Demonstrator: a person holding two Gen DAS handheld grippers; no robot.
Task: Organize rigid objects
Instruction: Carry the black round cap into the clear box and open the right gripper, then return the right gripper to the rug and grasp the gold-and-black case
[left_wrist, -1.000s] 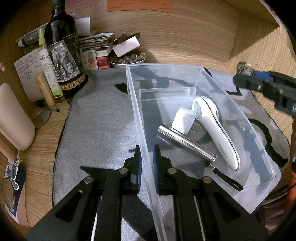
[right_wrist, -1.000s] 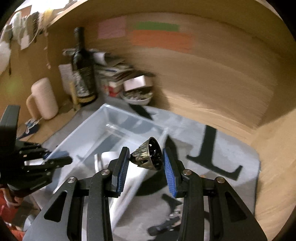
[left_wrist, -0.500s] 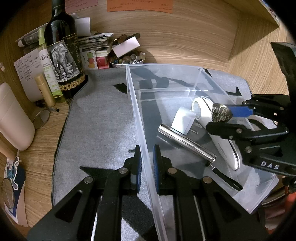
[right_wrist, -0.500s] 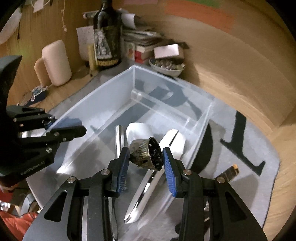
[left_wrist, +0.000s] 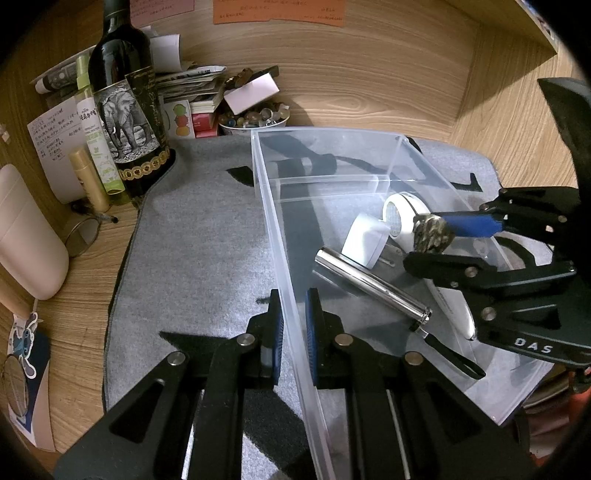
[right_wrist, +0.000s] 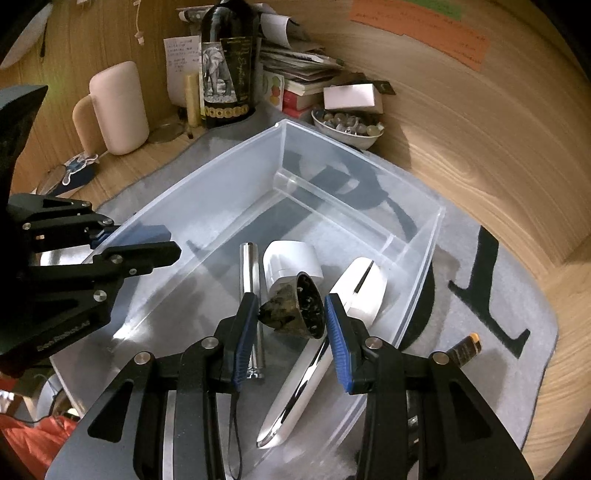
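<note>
Reading "DAS" — right claw (left_wrist: 430, 240) housing.

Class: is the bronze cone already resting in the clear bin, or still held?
Held: right gripper clamps the bronze cone above the clear bin.

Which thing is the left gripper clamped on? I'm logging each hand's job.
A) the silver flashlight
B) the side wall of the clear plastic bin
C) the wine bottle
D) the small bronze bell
B: the left gripper has its fingers either side of the clear plastic bin wall, pinching it.
</note>
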